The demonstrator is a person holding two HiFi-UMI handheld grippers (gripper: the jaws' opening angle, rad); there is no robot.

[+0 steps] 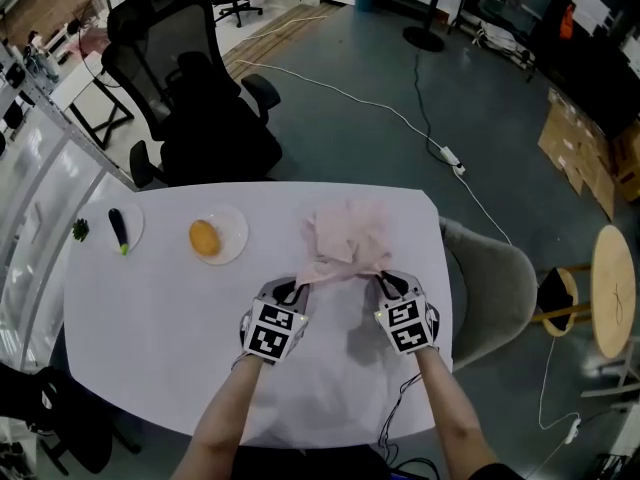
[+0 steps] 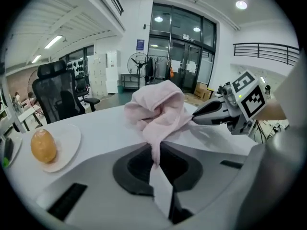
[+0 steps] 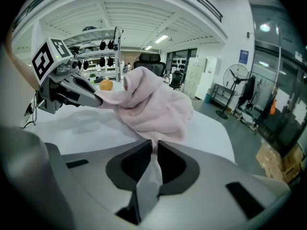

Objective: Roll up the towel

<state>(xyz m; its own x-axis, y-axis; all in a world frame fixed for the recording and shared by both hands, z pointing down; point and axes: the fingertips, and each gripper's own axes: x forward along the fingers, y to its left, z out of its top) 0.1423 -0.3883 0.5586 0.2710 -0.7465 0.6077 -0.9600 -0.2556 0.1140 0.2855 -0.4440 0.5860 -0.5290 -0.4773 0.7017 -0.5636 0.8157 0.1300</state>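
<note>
The pink towel [image 1: 345,240] is found bunched in a crumpled heap on the white surface [image 1: 150,318], toward the 1 o'clock part of it in the head view; its corners and hems cannot be made out among the folds. Its near edge is drawn into two points, and both are covered in the head view by the marker cubes. The grip is confirmed in the gripper views. The left gripper [image 1: 288,290] is seen with its jaws drawn together on a thin fold of the cloth, and the right gripper [image 1: 385,286] is likewise clamped on a fold. The two are held side by side at 6 o'clock of the heap, both pitched downward toward the surface, with bare forearms extended from the lower frame edge, where they are cut off. The cloth between the two grips is lifted slightly; the remainder rests on the surface. A plate [image 1: 232,230] bearing a round orange item [image 1: 204,238] is noted at 9 o'clock of the towel, well apart. Further toward 9 o'clock a dark elongated item [image 1: 118,230] lies on a second plate, too small to be identified with certainty. A black office chair [image 1: 190,98] stands at 11 o'clock beyond the surface.
</note>
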